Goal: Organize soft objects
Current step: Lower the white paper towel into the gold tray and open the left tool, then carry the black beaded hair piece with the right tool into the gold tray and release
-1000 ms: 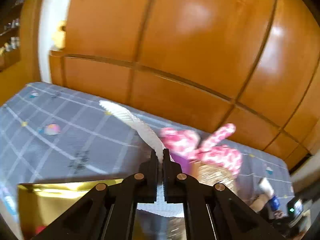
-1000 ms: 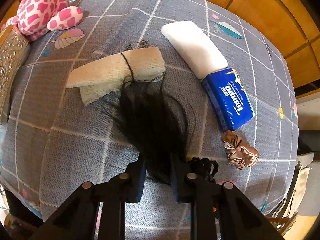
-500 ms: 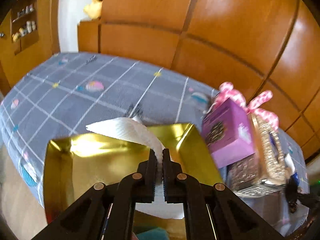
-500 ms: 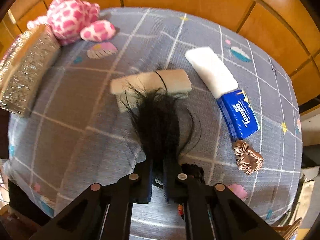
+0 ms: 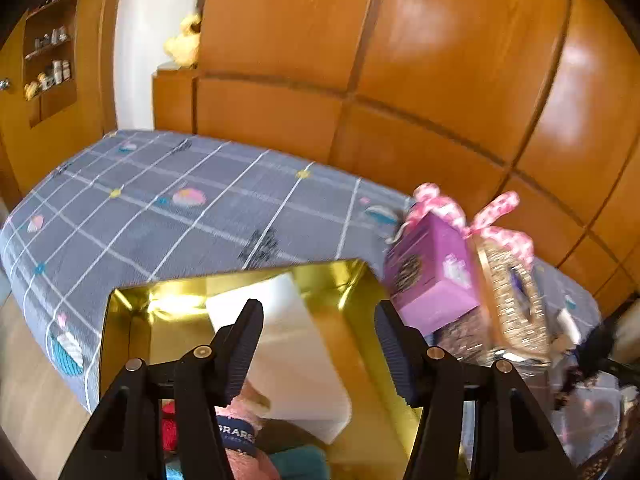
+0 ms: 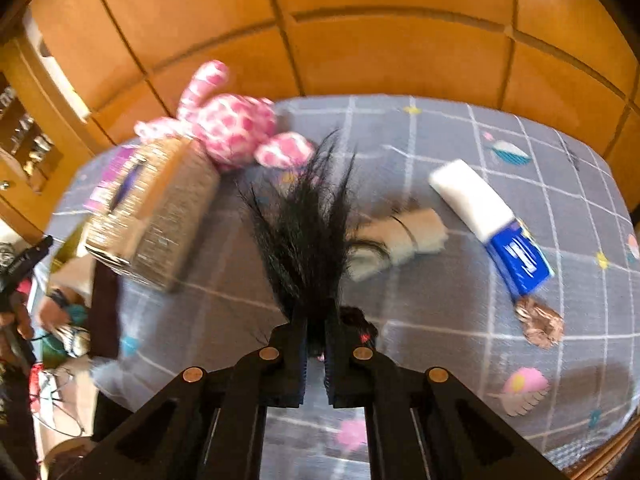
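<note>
Right wrist: black hair tuft (image 6: 308, 232) pinched in right claw (image 6: 316, 360).

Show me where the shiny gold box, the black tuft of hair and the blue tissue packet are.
shiny gold box (image 5: 356, 280): left wrist view, far right wall.
black tuft of hair (image 6: 308, 240): right wrist view, middle of strands.
blue tissue packet (image 6: 520, 260): right wrist view, blue face.
</note>
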`<control>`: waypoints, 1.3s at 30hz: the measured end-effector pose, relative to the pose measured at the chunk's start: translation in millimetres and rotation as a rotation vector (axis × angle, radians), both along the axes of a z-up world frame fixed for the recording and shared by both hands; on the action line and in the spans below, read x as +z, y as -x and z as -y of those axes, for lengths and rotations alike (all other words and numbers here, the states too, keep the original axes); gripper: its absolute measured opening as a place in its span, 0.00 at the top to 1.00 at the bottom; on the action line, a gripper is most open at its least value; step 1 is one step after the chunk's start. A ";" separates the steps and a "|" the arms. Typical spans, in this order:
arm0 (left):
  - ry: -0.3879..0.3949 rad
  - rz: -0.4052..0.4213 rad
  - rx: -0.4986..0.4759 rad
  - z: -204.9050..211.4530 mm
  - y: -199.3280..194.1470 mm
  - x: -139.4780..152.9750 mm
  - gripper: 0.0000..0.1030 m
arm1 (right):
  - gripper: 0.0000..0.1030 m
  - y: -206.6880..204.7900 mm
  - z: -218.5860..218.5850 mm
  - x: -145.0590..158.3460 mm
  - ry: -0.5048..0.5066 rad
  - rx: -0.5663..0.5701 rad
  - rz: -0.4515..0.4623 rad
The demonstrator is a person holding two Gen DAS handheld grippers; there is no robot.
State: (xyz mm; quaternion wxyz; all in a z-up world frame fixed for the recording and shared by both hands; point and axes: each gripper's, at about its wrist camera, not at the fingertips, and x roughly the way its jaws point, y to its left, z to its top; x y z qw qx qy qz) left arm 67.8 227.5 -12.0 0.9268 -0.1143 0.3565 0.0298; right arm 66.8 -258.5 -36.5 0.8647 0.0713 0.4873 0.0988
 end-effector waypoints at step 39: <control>0.028 -0.013 0.094 -29.1 106.1 5.3 0.28 | 0.70 -103.3 -110.7 38.1 -0.026 0.037 0.138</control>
